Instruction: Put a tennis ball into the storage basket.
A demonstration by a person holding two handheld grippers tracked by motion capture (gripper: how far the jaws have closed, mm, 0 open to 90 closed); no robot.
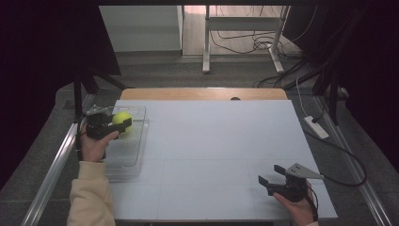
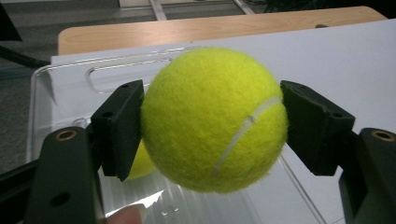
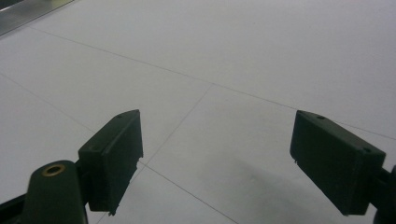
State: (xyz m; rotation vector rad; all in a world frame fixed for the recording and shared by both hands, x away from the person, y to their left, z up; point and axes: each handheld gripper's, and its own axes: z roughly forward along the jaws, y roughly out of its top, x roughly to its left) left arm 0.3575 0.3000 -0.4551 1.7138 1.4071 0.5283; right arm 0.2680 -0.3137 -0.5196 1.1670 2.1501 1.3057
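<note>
Tennis ball [image 2: 214,119] clamped in left gripper [image 1: 110,125] above clear tray [image 1: 135,155]; right gripper [image 1: 273,175], jaws apart, well off from tray.

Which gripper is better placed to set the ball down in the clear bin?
Left. The left gripper is shut on the ball over the bin; the right gripper sits open, far across the table.

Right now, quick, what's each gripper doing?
Left gripper: shut on the tennis ball, over the clear plastic tray.
Right gripper: open, holding nothing, above the white table.
</note>
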